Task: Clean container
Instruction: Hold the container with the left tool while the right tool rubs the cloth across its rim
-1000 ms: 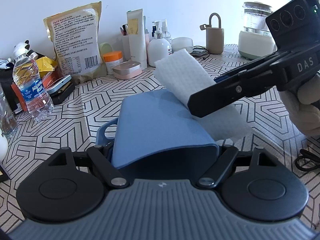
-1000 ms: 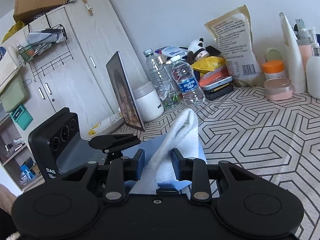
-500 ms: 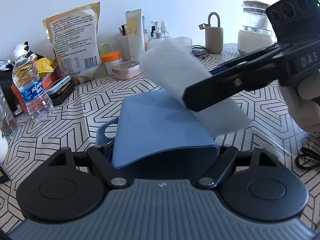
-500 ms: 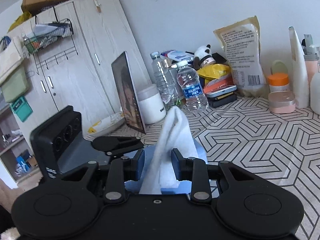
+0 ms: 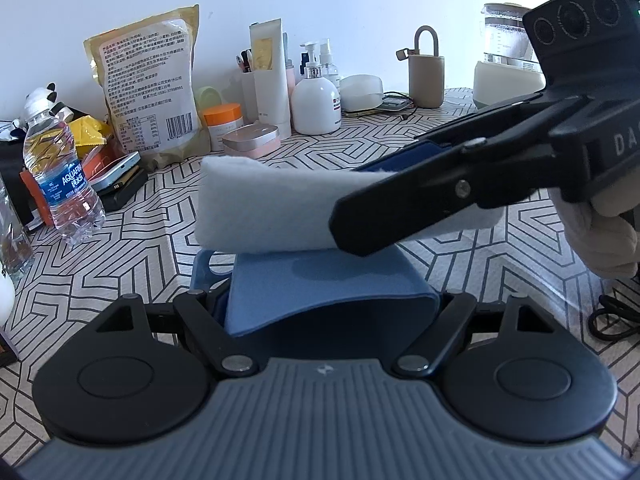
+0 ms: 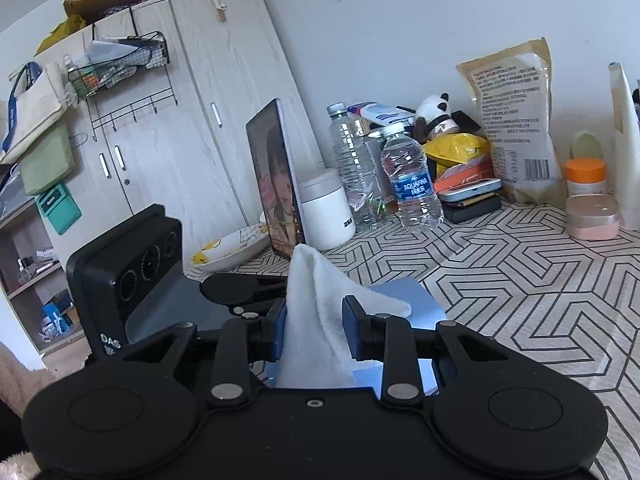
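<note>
A left gripper [image 5: 332,300] clamps a blue container [image 5: 320,280] above a patterned tablecloth [image 5: 132,248], while the right gripper [image 6: 316,330], jaws closed on a white cloth [image 5: 260,208], holds it across the container's top. Water bottles [image 6: 412,184], a food pouch [image 5: 148,92] and toiletries [image 5: 316,100] crowd the wall behind.
</note>
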### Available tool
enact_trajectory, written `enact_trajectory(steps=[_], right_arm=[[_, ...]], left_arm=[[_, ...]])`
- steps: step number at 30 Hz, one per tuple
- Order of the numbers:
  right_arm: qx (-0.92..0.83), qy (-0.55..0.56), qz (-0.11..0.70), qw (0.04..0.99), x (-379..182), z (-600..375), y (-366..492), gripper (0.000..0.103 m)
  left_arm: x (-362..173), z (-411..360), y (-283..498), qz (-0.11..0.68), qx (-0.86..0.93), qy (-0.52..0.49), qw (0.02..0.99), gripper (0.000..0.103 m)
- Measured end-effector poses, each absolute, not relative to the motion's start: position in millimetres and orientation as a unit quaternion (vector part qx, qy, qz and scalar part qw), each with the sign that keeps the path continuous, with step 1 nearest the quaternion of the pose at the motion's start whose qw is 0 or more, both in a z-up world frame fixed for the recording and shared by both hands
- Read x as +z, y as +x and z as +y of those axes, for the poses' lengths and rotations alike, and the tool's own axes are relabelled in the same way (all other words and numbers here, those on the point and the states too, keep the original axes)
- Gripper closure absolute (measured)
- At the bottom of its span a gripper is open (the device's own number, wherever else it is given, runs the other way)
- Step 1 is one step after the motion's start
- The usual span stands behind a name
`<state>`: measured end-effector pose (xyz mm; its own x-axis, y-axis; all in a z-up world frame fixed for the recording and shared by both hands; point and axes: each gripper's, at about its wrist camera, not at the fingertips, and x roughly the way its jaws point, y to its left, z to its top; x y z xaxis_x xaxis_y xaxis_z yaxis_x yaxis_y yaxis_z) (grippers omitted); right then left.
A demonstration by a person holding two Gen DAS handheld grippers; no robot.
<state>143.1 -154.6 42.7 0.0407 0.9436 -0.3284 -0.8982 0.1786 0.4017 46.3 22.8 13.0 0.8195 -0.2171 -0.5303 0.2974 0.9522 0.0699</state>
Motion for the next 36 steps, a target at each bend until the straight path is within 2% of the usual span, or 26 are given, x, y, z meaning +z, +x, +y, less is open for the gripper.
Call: enact_trajectory(steps=[11,25,36], right_arm=[[0.584,0.032,0.251,0.772,40,-157,148,0.071],[0.652,0.035,0.251,0.715,42,-149,134,0.072],[0.613,0.054,0.257,0.745,39,-156,148,0.071]], left_arm=[[13,22,45,0.268,-0.135,0.075,0.951,0.023],[14,22,45,0.268,-0.137,0.073,0.951,0.023],[14,19,43,0.268,-0.138,0.074,0.951,0.023]])
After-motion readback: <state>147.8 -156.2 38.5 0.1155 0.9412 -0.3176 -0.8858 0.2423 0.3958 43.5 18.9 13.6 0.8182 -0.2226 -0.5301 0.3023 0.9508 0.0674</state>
